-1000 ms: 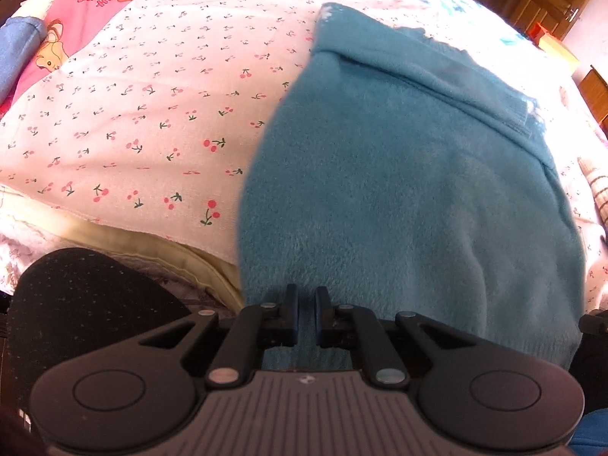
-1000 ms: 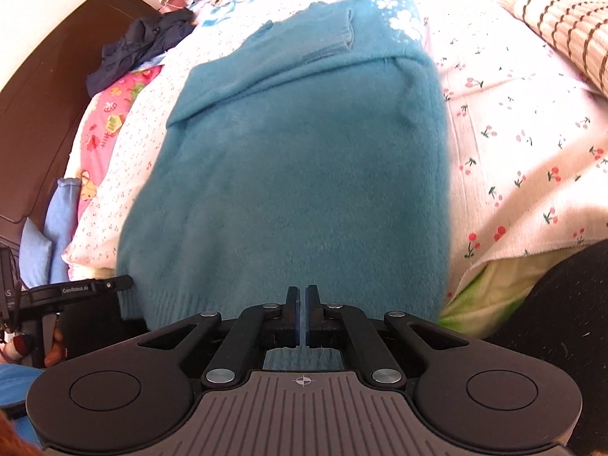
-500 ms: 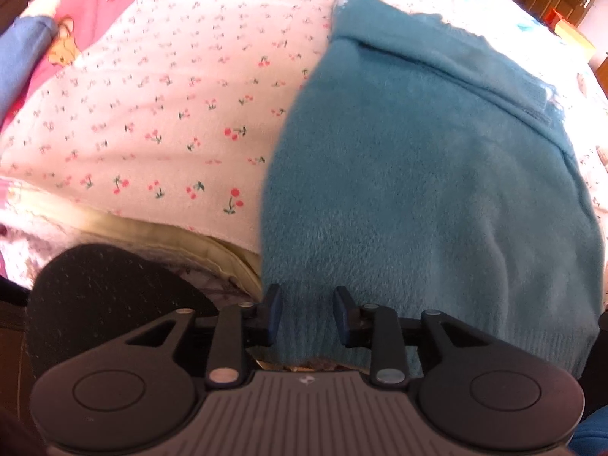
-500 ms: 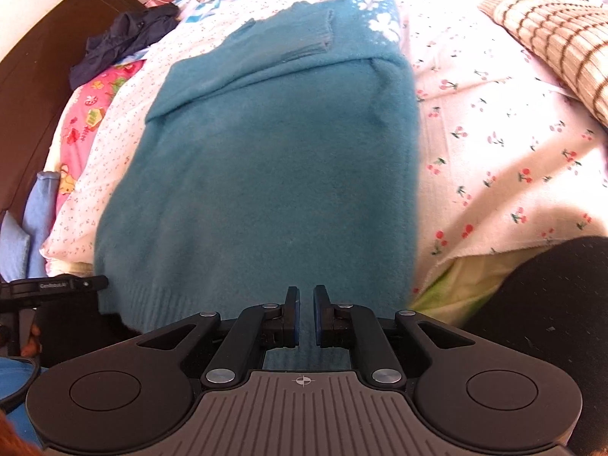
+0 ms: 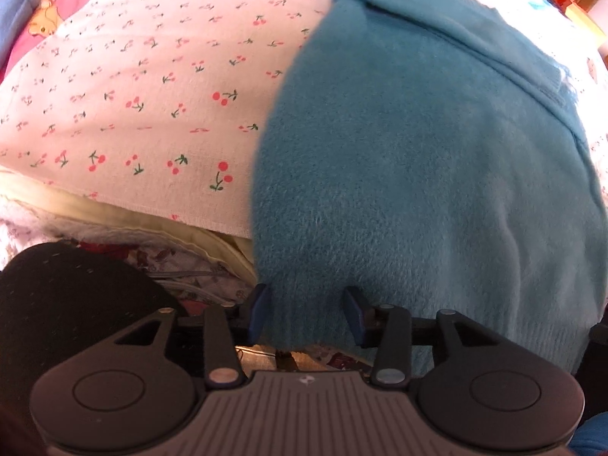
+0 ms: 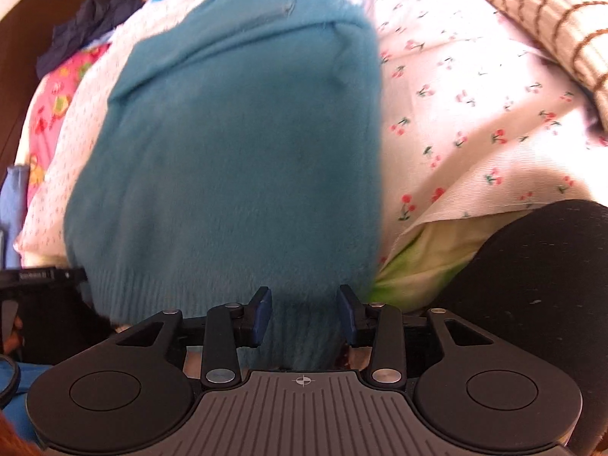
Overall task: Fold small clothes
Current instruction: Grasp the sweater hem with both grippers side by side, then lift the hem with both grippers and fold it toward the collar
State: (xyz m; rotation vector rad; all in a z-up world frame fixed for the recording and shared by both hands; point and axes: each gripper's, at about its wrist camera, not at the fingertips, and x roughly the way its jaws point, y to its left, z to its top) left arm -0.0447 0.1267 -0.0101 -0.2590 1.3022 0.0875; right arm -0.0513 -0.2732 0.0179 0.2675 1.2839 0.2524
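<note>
A fuzzy teal sweater (image 5: 418,159) lies flat on a bed with a cherry-print sheet (image 5: 144,95), its ribbed hem hanging over the near edge. My left gripper (image 5: 306,313) is at the hem's left corner with its jaws opening. The hem sits loosely between the blue pads (image 5: 256,313), which stand clear of it. In the right wrist view the same sweater (image 6: 235,144) fills the middle. My right gripper (image 6: 304,315) is at the hem's right corner, jaws also opening, with the knit hanging between the pads and not pinched.
A striped cushion (image 6: 539,26) lies at the far right of the bed. Dark clothes (image 6: 91,26) are piled near the headboard, beside a pink printed cloth (image 6: 53,114). A black rounded shape (image 6: 539,285) sits close on the right and another (image 5: 68,311) on the left.
Both grippers went from shut on the sweater's hem to jaws spread, letting the hem go. Both views tipped further down toward the bed's near edge.
</note>
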